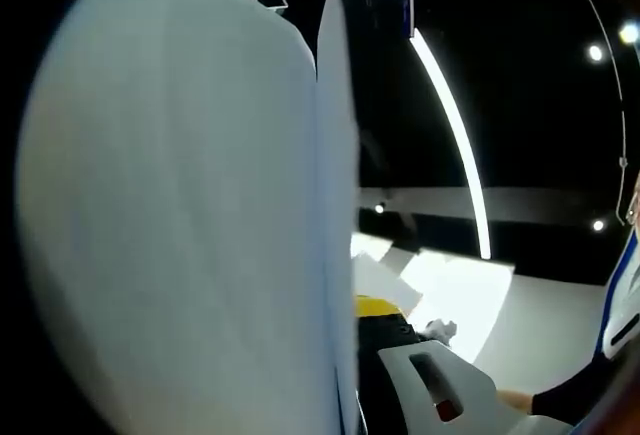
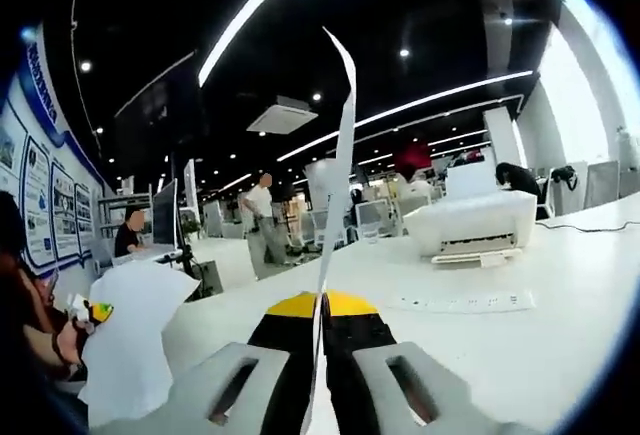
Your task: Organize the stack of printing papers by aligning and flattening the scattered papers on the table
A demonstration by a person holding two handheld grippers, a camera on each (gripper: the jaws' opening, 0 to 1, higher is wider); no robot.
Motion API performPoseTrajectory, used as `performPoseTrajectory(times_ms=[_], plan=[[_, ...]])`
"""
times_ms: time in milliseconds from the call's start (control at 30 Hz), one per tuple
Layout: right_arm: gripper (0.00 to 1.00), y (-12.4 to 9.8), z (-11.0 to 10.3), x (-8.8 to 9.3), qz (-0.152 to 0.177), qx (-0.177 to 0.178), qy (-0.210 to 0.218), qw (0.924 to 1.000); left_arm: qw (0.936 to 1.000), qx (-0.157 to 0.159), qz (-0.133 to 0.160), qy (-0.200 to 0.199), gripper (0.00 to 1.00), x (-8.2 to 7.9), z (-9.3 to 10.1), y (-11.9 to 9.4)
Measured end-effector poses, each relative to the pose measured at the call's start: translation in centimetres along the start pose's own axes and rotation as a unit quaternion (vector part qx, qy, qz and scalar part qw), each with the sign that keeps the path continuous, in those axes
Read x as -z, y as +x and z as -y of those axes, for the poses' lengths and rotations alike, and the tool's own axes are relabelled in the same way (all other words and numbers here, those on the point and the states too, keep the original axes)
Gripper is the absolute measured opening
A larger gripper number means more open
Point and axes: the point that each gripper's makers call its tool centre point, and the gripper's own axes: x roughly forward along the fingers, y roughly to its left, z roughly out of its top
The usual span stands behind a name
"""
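Paper point(image 2: 335, 195) stands edge-on between the two jaws of the right claw point(image 2: 322, 355), which are closed on it; the sheet rises thin and slightly curved straight up from the yellow jaw tips. Just beyond the tips lies the white surface point(image 2: 560, 295), spreading away to the right of the claw. To the left of the claw, and lower, the left claw point(image 2: 95, 312) comes into the right gripper view with a broad white sheet point(image 2: 135, 345) hanging against it. Farther out on the surface, ahead and to the right of the right claw, sits a white printer point(image 2: 470, 223) with one flat sheet point(image 2: 460, 302) lying before it. Past that the room is an open office: dark ceiling with long light strips, desks, monitors, a person standing, another seated at left.

In the left gripper view, paper point(image 1: 180, 215) hangs very close and blurred over the jaws, so I cannot tell how far the left claw is closed. To its right the right claw point(image 1: 385, 315) shows, yellow-tipped, with loose sheets point(image 1: 450, 290) on the surface beyond.
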Motion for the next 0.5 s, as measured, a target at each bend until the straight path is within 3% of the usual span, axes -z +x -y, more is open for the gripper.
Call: performPoseTrajectory(times_ms=[500], plan=[[0.0,-0.8,-2.4,-2.6,0.022,-0.028,-0.013,0.9993,1.0,-0.002,-0.001,0.004,0.06,0.1,0.0,0.0]])
